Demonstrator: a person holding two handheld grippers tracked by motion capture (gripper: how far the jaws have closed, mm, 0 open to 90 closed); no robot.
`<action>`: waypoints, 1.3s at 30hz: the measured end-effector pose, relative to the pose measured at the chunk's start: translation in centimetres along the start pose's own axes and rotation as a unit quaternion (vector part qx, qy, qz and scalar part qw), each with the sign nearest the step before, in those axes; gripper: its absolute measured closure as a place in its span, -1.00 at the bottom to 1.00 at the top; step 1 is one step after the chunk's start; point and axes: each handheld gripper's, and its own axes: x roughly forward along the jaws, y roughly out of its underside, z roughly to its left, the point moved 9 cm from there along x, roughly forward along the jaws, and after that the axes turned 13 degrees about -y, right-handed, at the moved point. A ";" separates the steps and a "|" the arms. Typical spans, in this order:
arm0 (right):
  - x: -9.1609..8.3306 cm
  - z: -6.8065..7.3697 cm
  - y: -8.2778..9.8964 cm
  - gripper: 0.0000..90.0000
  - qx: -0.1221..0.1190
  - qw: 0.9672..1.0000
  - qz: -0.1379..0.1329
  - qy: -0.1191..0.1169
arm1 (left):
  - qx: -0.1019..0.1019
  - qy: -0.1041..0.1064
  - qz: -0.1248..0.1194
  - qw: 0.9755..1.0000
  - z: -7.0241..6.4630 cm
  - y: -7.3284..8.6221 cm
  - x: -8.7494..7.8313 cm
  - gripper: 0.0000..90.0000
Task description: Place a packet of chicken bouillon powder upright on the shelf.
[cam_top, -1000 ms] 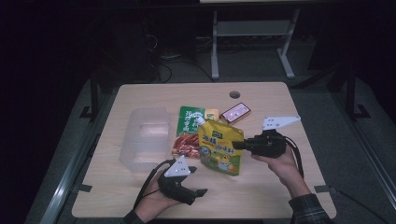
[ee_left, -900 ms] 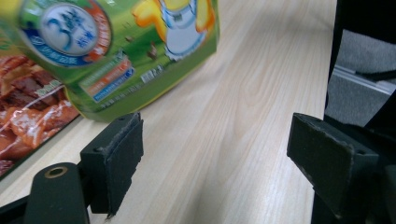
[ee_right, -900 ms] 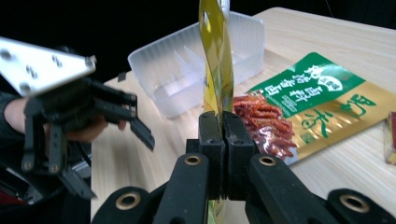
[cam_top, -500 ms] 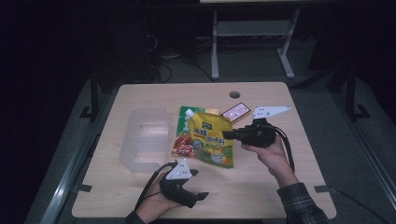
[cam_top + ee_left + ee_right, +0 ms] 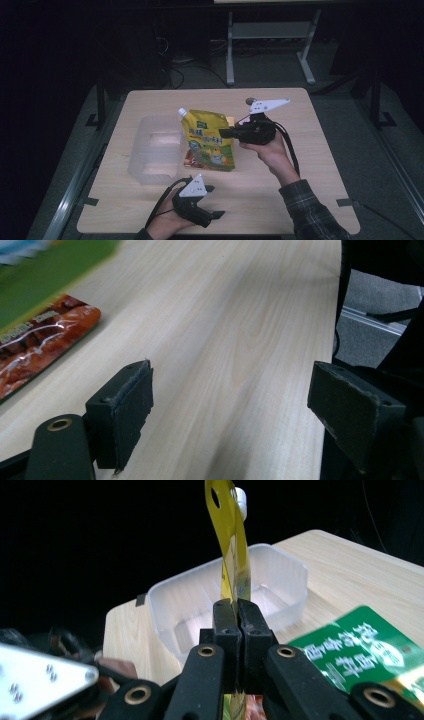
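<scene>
Since the earlier frames, the yellow spouted pouch [image 5: 211, 140] is lifted off the table [image 5: 310, 165] and carried toward the far left by the right gripper [image 5: 227, 134]; it is now held upright, just right of the clear plastic container [image 5: 150, 155]. The right gripper's jaws are pressed together on the pouch's right edge, as seen in the right gripper view, where the pouch [image 5: 231, 545] rises edge-on from between the pads and its white cap [image 5: 241, 500] is at the top. A green packet [image 5: 365, 650] is seen lying flat on the table behind the pouch. An orange-red packet [image 5: 192, 160] is seen flat beneath the pouch's lower edge. The left gripper [image 5: 212, 202] is held at the near edge of the table, its jaws wide apart with bare wood between them.
</scene>
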 end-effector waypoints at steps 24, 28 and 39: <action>11.0 0.6 -4.6 0.97 -0.034 0.998 0.018 -0.048 | -0.012 -0.015 0.007 1.000 0.0 1.4 -0.9 -0.61; 12.8 0.8 -4.8 0.97 -0.033 0.998 0.018 -0.056 | -0.013 -0.013 0.006 1.000 -0.1 1.3 -0.9 -0.61; 17.2 0.7 -4.1 0.97 -0.044 0.997 0.036 -0.055 | -0.007 -0.014 0.006 1.000 0.1 1.3 -1.1 -0.61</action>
